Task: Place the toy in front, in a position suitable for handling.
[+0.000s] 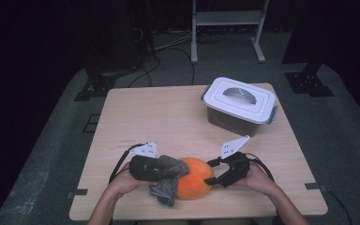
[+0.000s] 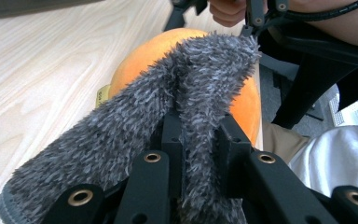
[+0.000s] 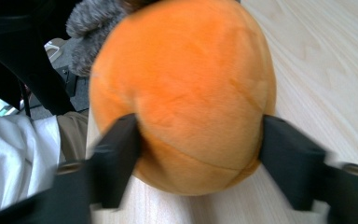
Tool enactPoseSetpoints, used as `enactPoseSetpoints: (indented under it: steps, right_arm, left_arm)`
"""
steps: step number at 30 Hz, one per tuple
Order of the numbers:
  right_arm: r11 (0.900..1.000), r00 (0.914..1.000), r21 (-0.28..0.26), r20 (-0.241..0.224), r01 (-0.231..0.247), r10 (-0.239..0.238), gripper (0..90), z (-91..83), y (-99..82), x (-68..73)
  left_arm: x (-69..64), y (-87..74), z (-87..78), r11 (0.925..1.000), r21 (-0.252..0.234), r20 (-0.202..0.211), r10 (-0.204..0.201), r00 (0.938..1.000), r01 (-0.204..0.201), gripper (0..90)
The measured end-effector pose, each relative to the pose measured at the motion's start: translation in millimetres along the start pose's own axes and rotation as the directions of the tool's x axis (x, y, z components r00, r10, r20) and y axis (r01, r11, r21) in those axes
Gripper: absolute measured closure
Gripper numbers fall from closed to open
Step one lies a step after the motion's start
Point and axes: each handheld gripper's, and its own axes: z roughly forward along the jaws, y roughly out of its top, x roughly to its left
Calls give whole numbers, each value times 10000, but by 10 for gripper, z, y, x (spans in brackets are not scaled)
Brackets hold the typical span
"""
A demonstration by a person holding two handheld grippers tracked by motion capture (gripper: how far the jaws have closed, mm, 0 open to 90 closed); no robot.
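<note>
An orange plush ball (image 1: pixel 194 180) rests on the wooden table (image 1: pixel 159 117) near its front edge. A grey fuzzy cloth (image 1: pixel 168 187) lies draped against the ball's left side. My left gripper (image 1: pixel 166 169) is shut on a fold of this cloth (image 2: pixel 135 116), which bunches up between its jaws (image 2: pixel 200 128) and lies over the ball (image 2: pixel 140 56). From the right, my right gripper (image 1: pixel 209 171) has a jaw on each side of the ball (image 3: pixel 186 84). Both pads press into the plush (image 3: pixel 200 144).
A grey box with a white handled lid (image 1: pixel 240 105) stands at the back right of the table. A white metal frame (image 1: pixel 227 28) stands on the floor beyond it. The person's lap is close behind the table's front edge (image 2: pixel 335 158).
</note>
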Motion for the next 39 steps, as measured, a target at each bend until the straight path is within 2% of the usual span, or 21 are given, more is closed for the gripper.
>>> enactPoseSetpoints:
  steps: [2, 5, 9, 15, 18, 21, 24, 27, 32, 34, 37, 39]
  right_arm:
    - [9993, 9992, -5, 166, 361, -360, 482, -29, 33, 41]
    - [9942, 9928, 46, 531, 1071, -1072, 546, -75, 107, 129]
    - [9863, 9802, 205, 1098, 1636, -1649, 561, -161, 222, 211]
    - [9778, 9680, 564, 1402, 2019, -2080, 562, -129, 308, 314]
    - [9761, 9662, 555, 1409, 2102, -2160, 562, -138, 329, 341]
    - [9794, 9709, 451, 1301, 1968, -2010, 550, -143, 311, 324]
    - [9866, 9812, 351, 1048, 1590, -1619, 420, -117, 282, 276]
    - [9925, 9883, 153, 916, 1214, -1223, 337, -115, 237, 199]
    - [9949, 9917, 210, 816, 983, -997, 299, -53, 172, 136]
    - [9959, 9928, 17, 782, 903, -902, 319, -20, 167, 133]
    - [9941, 9904, -153, 892, 1072, -1054, 471, -16, 193, 164]
    - [9905, 9855, -157, 1034, 1365, -1342, 543, -19, 222, 219]
  left_arm:
    - [0, 32, -21, 9999, 58, -61, 109, 9999, -109, 761]
    - [-7, 113, -63, 9989, 318, -331, 358, 9988, -347, 761]
    - [-55, 242, -83, 9972, 309, -478, 695, 9964, -681, 761]
    - [-139, 409, -26, 9938, 21, -72, 1115, 9937, -1115, 760]
    - [-169, 444, -17, 9922, 48, -77, 1245, 9922, -1245, 760]
    - [-140, 397, -10, 9932, 253, -186, 1141, 9933, -1136, 761]
    - [-105, 286, 6, 9957, 340, -80, 861, 9963, -858, 761]
    - [-62, 193, -19, 9984, 172, -24, 544, 9985, -543, 761]
    - [-25, 119, -95, 9994, 169, -197, 314, 9993, -311, 761]
    - [-26, 111, -102, 9995, 173, -270, 268, 9993, -264, 760]
    - [-22, 115, -117, 9996, 169, -391, 227, 9990, -220, 760]
    - [-29, 136, -122, 9988, 379, -597, 327, 9977, -305, 760]
